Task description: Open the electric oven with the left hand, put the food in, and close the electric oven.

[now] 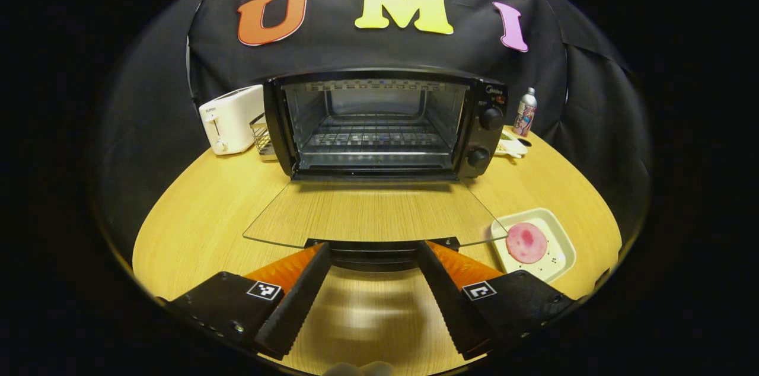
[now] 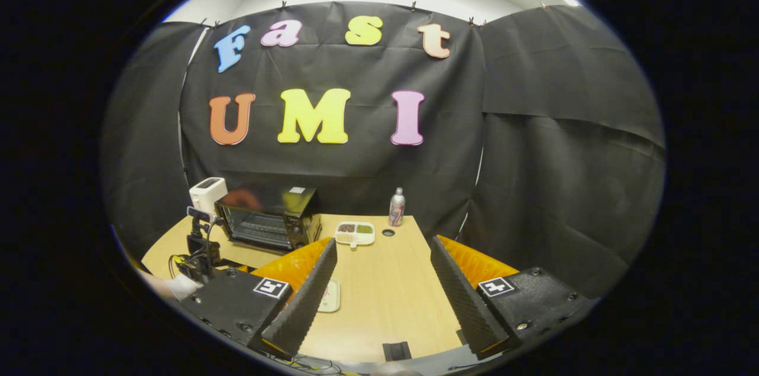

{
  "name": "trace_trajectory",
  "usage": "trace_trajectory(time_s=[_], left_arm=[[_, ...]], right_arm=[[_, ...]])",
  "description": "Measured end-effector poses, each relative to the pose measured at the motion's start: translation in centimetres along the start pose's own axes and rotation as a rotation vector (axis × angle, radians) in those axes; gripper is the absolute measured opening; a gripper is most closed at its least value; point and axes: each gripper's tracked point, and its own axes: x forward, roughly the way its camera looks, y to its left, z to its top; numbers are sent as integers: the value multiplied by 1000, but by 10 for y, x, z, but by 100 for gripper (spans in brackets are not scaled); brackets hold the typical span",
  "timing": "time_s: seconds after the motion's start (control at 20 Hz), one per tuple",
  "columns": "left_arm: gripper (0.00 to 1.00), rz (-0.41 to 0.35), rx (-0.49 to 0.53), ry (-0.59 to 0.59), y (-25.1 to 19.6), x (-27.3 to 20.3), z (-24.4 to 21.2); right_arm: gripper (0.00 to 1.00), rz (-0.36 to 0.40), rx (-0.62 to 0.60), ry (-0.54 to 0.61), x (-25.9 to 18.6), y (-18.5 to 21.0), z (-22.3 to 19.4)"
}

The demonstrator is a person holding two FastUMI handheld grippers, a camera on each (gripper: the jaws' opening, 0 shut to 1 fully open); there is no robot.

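Observation:
The black electric oven (image 1: 379, 121) stands open, its glass door (image 1: 367, 213) lying flat toward me and a wire rack inside. My left gripper (image 1: 373, 248) is open, its fingers spread just in front of the door's dark handle (image 1: 376, 258). A round pink piece of food (image 1: 526, 242) lies on a white square plate (image 1: 560, 239) to the right of the door. In the right gripper view, my right gripper (image 2: 383, 242) hangs open and holds nothing above the table, far from the oven (image 2: 270, 216). The plate (image 2: 330, 296) peeks out behind its left finger.
A white toaster (image 1: 231, 118) and a small wire basket (image 1: 264, 139) stand left of the oven. To its right are a drinks bottle (image 1: 525, 112) and a divided snack dish (image 2: 354, 232). The round wooden table (image 1: 195, 216) has bare wood around the door.

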Motion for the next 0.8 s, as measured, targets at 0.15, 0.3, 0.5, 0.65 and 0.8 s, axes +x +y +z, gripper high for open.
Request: trace_trajectory(time_s=[0.15, 0.3, 0.5, 0.65, 0.8], left_arm=[[95, -4, -8, 45, -1, 7, -13], [95, -3, 5, 33, -1, 8, -12], [89, 12, 13, -18, 4, -4, 1], [97, 7, 27, -74, 7, -27, 17], [97, -8, 17, -156, 5, -59, 41]], right_arm=[[96, -1, -1, 17, 0, 0, -6], [97, -3, -2, 26, 2, -1, -9], [97, 12, 5, 50, 10, 4, -19], [96, 29, 13, 78, 22, 10, -31], [96, 54, 11, 132, 42, 19, -56]])
